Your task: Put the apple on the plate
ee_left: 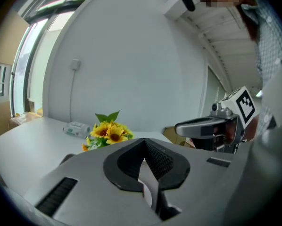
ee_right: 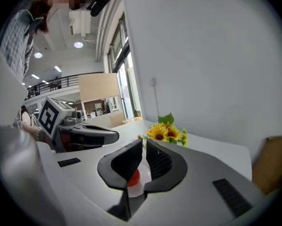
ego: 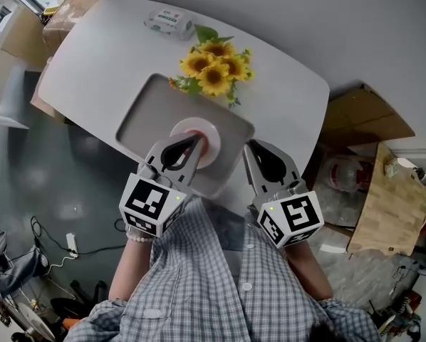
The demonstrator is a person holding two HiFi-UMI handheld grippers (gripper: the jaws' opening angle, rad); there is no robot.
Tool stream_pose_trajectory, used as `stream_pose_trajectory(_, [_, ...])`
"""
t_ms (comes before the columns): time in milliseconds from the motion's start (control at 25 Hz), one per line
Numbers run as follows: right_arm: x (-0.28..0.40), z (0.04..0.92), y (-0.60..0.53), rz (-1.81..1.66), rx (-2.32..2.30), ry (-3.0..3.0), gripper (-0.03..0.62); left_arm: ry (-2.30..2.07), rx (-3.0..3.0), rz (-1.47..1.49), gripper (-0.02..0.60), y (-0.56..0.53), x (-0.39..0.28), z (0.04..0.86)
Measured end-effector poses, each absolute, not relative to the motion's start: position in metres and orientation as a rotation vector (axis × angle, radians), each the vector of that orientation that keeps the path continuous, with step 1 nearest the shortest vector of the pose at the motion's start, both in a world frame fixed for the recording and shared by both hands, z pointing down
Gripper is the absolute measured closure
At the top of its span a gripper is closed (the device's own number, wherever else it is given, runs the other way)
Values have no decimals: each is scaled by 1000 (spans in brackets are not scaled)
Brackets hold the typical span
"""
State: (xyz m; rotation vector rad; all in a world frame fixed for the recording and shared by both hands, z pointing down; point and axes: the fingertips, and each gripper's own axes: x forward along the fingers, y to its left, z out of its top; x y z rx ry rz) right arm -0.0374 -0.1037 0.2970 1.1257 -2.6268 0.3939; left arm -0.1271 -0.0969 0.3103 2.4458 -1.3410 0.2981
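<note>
On the white plate [ego: 199, 128] sits the apple [ee_right: 133, 175], which the left gripper [ego: 195, 140] or right gripper [ego: 251, 147], jaws pressed together and empty, could knock off if swept low.

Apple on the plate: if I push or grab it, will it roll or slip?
Only a red sliver of the apple shows, but it looks rounded and smooth, so it would probably roll if pushed. The plate under it looks shallow, so its rim likely won't stop a roll. An apple is usually firm, so a centred squeeze should hold.
</note>
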Motion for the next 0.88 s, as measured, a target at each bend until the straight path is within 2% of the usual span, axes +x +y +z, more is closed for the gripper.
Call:
stream_pose_trajectory(400, [-30,217,-103,152,1182,-2787,557,-1318,2651,169,572,-93,-84,236])
stream_pose_trajectory(880, [-40,193,-96,-104,1128,-2777,559,-1316,2738,175,572,-92,-70,216])
